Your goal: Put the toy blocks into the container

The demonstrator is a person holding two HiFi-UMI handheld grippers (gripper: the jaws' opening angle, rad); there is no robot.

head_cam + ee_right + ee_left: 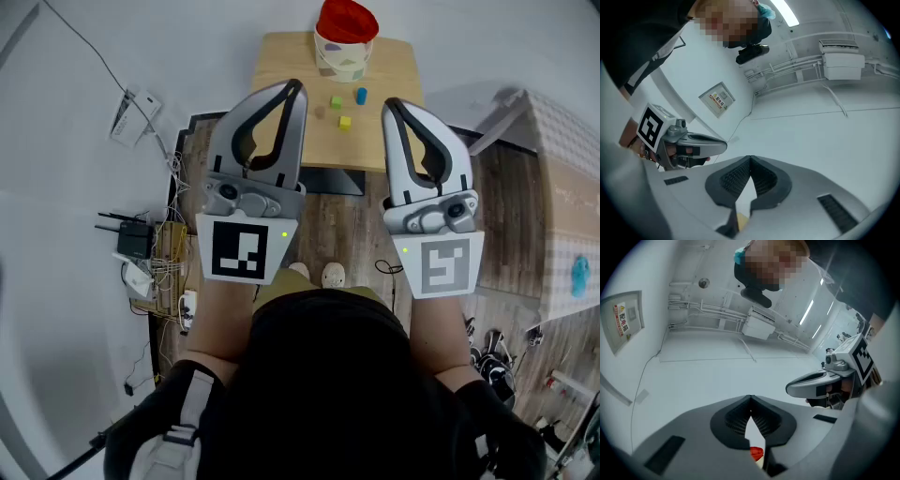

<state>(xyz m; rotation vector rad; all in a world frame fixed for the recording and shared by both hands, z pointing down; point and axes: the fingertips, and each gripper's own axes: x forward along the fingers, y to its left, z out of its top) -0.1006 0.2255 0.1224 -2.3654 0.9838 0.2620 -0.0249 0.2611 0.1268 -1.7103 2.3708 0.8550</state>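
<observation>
A small wooden table [281,66] stands at the far end of the head view. On it is a pale patterned container [344,54] with a red inside. In front of it lie a green block [336,102], a blue block [361,95] and a yellow block [345,122]. My left gripper [296,87] and right gripper [390,103] are held up side by side, nearer than the table and high above it. Both are shut with nothing between the jaws. Below the closed left gripper [750,400], a red patch shows through the gap. The right gripper [750,160] points at the white wall.
A router [135,238] and tangled cables [169,272] lie on the floor at the left. A low quilted piece of furniture [562,178] runs along the right. The person's feet [319,274] stand on the wood floor before the table. White walls fill both gripper views.
</observation>
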